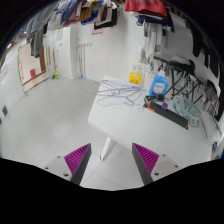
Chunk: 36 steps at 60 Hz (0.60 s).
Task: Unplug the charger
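The gripper (111, 160) hangs with its fingers spread wide and nothing between the magenta pads (77, 156). Beyond them, at about one o'clock, a white table (120, 118) carries loose white cable (118, 93), a black power strip (166, 112) and a blue roll (158, 86). I cannot tell which item is the charger.

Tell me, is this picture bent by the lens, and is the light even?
In the gripper view, the wide-angle lens bows the white table and floor; lighting is bright and even, with no hard shadows; far clutter is too small to read; the claw stands open, holding nothing.
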Each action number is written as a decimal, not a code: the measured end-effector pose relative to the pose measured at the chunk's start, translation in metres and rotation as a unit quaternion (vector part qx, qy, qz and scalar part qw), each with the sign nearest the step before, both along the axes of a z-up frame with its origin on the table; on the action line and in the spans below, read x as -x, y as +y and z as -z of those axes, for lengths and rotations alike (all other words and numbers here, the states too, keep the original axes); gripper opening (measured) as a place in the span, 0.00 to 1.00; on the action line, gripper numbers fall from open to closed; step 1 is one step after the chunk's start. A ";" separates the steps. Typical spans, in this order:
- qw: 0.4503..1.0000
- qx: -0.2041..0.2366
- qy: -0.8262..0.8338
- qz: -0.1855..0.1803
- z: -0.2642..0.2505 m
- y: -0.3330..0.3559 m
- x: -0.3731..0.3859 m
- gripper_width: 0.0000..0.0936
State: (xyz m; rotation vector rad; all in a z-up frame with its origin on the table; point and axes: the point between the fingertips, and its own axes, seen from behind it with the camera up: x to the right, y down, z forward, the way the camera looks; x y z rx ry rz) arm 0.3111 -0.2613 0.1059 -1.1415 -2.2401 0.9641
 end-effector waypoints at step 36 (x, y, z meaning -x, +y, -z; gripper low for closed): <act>0.971 0.033 0.055 0.232 -0.002 0.134 0.199 0.92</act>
